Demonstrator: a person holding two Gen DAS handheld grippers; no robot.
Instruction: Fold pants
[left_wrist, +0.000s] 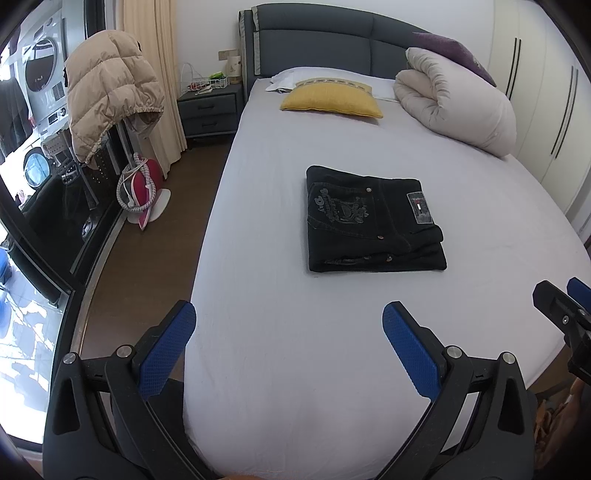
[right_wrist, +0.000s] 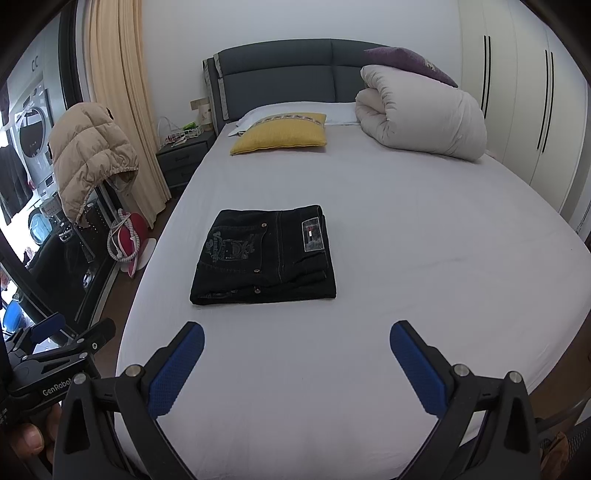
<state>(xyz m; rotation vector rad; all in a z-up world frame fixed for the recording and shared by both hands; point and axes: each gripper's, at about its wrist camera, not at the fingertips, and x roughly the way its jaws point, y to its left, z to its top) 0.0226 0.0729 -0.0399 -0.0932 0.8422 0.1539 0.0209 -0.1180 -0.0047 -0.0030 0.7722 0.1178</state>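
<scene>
Black pants (left_wrist: 373, 219) lie folded into a compact rectangle in the middle of the white bed (left_wrist: 295, 350), back pocket and label facing up. They also show in the right wrist view (right_wrist: 264, 256). My left gripper (left_wrist: 290, 325) is open and empty, held above the near end of the bed, well short of the pants. My right gripper (right_wrist: 297, 341) is open and empty too, also short of the pants. The right gripper shows at the right edge of the left wrist view (left_wrist: 569, 306). The left gripper shows at the left edge of the right wrist view (right_wrist: 59, 339).
A yellow pillow (left_wrist: 330, 99) and a rolled white duvet (left_wrist: 458, 107) lie near the grey headboard (left_wrist: 332, 40). A nightstand (left_wrist: 208, 110), a beige puffer jacket (left_wrist: 110, 92) on a stand and a pink fan (left_wrist: 142, 192) stand left of the bed. Wardrobe doors (right_wrist: 517, 92) are at the right.
</scene>
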